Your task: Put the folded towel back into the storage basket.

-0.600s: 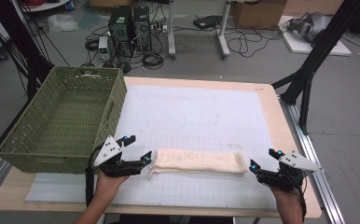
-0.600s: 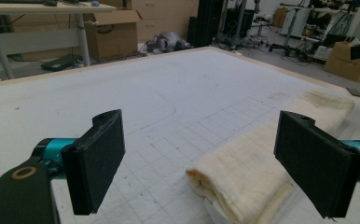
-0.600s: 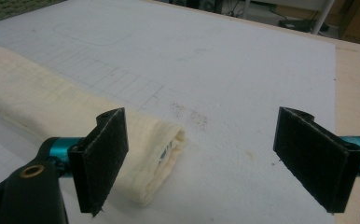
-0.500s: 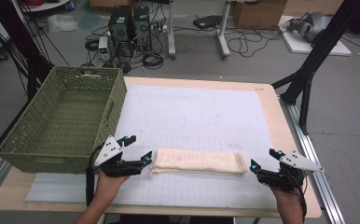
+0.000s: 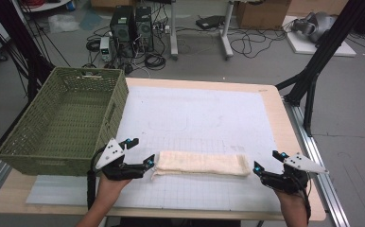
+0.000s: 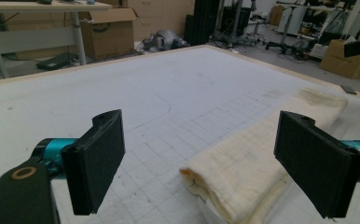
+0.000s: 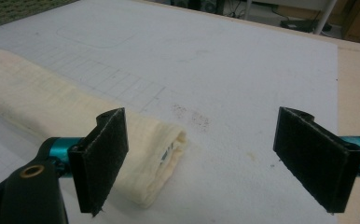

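high view: one folded cloth point(image 5: 200, 163), one green basket point(image 5: 62, 123), two open claws.

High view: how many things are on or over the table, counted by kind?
Folded cream towel: 1
Green wicker basket: 1
White grid mat: 1
Gripper, left and right, both open: 2
Total: 5

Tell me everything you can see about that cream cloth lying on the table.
The cream cloth is folded into a long, narrow strip, several soft layers showing at its ends. It looks like thin cotton, faintly stained at one end. It lies flat along the near part of the white gridded mat, lengthwise between the two grippers. The left gripper stands open at one end, the right gripper open just off the other; neither grips it.
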Action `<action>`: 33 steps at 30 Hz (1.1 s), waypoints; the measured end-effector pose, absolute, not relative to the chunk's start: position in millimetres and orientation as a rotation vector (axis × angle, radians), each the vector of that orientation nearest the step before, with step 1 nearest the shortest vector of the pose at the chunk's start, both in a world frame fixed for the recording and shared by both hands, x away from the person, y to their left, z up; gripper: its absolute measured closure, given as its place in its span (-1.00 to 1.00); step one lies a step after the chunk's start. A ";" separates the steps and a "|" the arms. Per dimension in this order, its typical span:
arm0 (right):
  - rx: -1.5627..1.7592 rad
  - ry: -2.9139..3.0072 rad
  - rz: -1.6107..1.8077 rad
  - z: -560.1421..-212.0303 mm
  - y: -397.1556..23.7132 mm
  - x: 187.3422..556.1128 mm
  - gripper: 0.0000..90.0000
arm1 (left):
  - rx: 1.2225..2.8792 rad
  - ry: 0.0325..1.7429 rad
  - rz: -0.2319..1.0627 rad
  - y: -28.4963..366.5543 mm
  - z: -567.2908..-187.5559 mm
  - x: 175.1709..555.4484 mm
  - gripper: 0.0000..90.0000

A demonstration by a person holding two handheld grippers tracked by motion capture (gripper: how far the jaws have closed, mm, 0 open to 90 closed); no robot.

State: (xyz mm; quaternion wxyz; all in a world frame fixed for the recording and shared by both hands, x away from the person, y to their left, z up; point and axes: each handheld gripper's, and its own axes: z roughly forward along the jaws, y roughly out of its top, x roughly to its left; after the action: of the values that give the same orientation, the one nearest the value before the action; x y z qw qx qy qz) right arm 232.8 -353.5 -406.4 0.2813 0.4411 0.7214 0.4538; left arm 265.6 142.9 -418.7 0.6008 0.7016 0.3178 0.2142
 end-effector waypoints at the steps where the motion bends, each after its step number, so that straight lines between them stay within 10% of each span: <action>1: 1.182 1.933 1.216 -406.4 -353.5 232.8 -0.63 | 1.624 0.736 0.488 142.2 -417.8 265.0 -0.63; 33: 1.179 1.928 1.194 -406.4 -352.6 231.7 -0.63 | 1.760 0.769 0.351 123.2 -394.0 288.9 -0.60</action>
State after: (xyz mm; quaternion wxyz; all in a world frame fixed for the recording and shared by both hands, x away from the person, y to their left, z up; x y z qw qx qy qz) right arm 231.7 -352.6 -406.4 0.2887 0.4417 0.7222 0.4471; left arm 288.9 123.2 -394.0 0.5601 0.7467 0.3264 0.1487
